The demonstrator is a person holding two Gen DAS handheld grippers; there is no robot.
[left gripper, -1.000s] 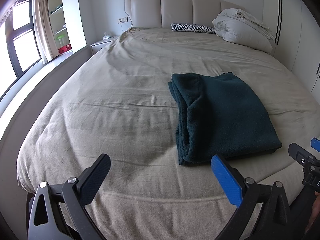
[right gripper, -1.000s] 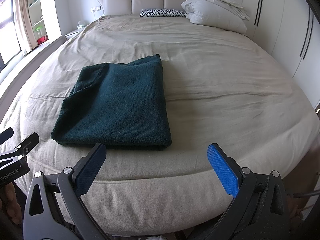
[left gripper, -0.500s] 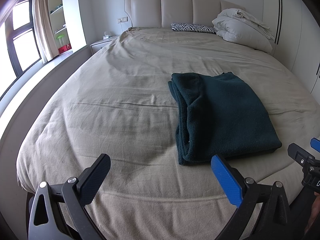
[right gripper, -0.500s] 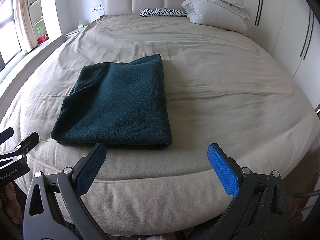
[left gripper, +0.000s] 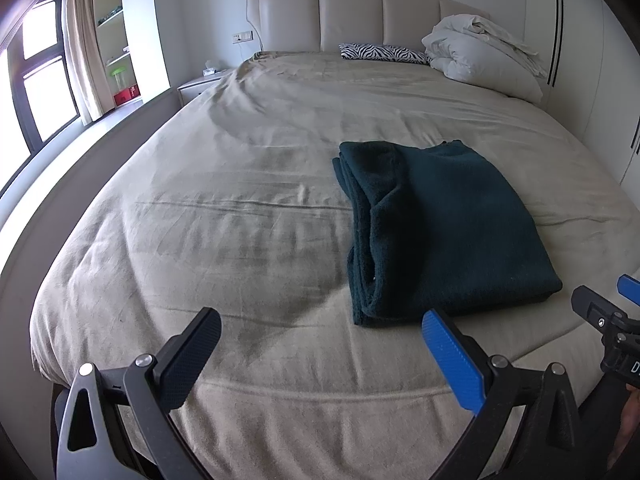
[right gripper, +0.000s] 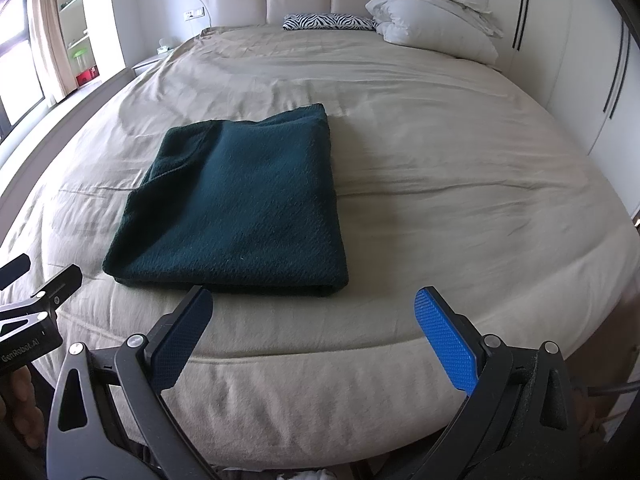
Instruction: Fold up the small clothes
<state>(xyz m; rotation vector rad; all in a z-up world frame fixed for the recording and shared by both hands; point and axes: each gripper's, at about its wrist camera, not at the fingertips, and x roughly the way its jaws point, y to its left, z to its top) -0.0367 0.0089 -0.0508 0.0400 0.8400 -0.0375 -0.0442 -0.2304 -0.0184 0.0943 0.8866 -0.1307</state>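
A dark green garment [left gripper: 444,232] lies folded into a flat rectangle on the beige bed sheet [left gripper: 240,220], near the foot of the bed. It also shows in the right wrist view [right gripper: 240,208]. My left gripper [left gripper: 320,328] is open and empty, held above the bed's front edge, left of the garment's near corner. My right gripper [right gripper: 314,304] is open and empty, just in front of the garment's near edge and apart from it. Each gripper shows at the edge of the other's view.
A white duvet pile [left gripper: 484,56] and a zebra-print pillow [left gripper: 384,52] lie at the padded headboard [left gripper: 360,16]. A nightstand [left gripper: 200,84] and window [left gripper: 36,80] stand to the left. White wardrobe doors [right gripper: 592,72] line the right.
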